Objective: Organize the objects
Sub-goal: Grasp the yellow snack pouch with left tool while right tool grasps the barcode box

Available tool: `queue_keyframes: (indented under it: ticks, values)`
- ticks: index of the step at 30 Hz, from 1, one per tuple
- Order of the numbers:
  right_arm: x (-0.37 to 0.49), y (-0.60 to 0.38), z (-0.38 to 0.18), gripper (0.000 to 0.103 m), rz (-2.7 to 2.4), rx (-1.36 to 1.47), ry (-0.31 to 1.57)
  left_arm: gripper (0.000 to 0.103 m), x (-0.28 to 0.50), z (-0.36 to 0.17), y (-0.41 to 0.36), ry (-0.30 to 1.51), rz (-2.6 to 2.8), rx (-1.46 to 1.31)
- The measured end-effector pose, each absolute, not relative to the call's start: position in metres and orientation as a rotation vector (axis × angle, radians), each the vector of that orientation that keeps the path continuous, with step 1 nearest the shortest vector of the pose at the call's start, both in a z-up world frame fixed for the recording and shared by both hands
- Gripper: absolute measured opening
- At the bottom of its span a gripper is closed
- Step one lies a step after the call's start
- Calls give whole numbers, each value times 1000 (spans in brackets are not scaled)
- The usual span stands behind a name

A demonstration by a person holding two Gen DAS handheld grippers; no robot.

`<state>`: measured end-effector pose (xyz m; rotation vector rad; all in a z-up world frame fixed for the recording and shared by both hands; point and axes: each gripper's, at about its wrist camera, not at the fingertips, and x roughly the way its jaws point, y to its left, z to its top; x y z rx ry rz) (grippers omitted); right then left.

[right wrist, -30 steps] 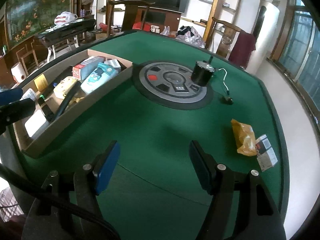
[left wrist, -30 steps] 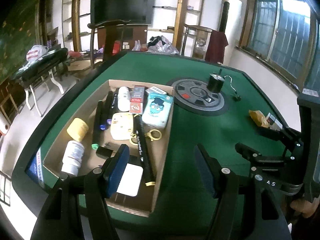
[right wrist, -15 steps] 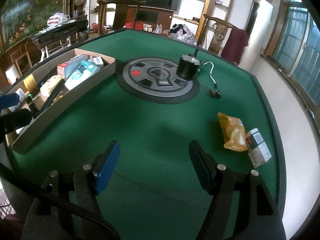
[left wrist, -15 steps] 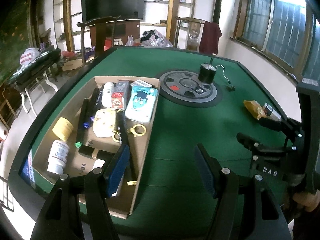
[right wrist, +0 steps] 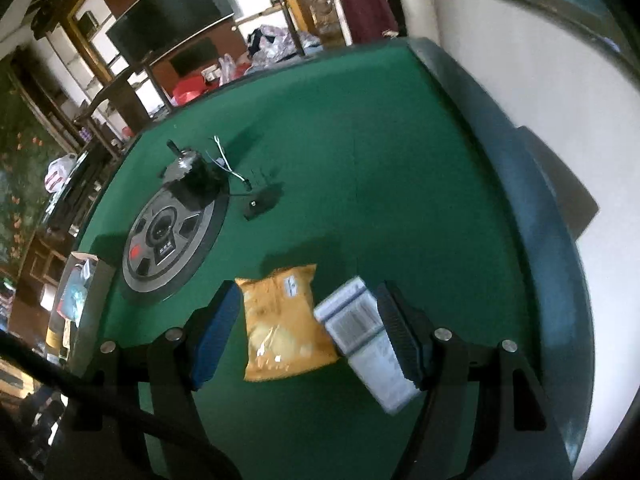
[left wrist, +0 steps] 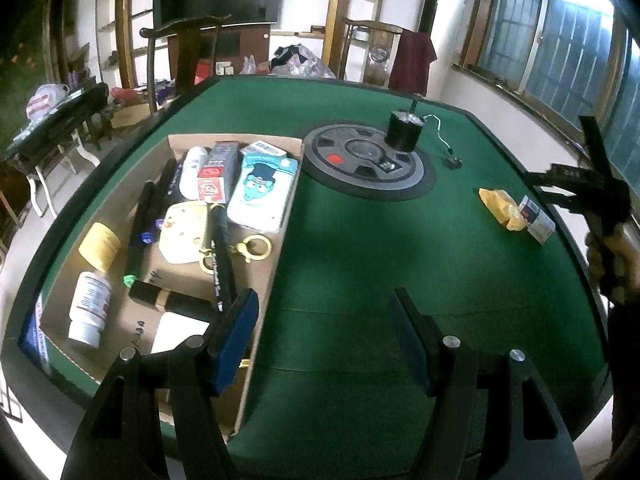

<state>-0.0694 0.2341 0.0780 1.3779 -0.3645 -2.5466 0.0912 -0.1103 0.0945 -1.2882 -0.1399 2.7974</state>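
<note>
A yellow snack packet (right wrist: 282,326) and a small white box (right wrist: 366,340) lie side by side on the green table near its right edge; both show in the left wrist view, packet (left wrist: 500,208) and box (left wrist: 538,222). My right gripper (right wrist: 310,334) is open, tilted, with both items between its fingers. It shows in the left wrist view (left wrist: 580,188) beside the box. My left gripper (left wrist: 324,336) is open and empty over the near table, beside the cardboard tray (left wrist: 276,256).
The tray holds several items: a pill bottle (left wrist: 88,308), pens, a blue-face pouch (left wrist: 260,192), a yellow roll (left wrist: 100,246). A round grey disc (left wrist: 364,160) with a black motor (left wrist: 404,130) and its wire sits mid-table. Chairs and shelves stand behind.
My right gripper has swung to the right and down, tilting, so the yellow packet and white box now sit between its fingers. My left gripper has drifted slightly right of the tray.
</note>
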Motion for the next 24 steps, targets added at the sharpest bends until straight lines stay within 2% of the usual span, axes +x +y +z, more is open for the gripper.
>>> queue_keyframes:
  ticks: [9, 10, 17, 21, 24]
  values:
    - [-112, 190, 44, 70, -2329, 1540, -285, 61, 98, 97, -104, -89, 2791, -1277]
    - [-112, 182, 40, 73, -2284, 1558, -272, 61, 98, 96, -106, -93, 2790, -1282]
    - [-66, 140, 39, 72, -1903, 1502, -479, 61, 93, 86, -105, -147, 2741, -1320]
    - [-44, 175, 78, 73, -2140, 1346, -477, 61, 94, 83, -97, -142, 2709, -1311]
    - [-32, 213, 93, 77, -2430, 1322, -408, 61, 89, 80, -90, -155, 2673, -1320]
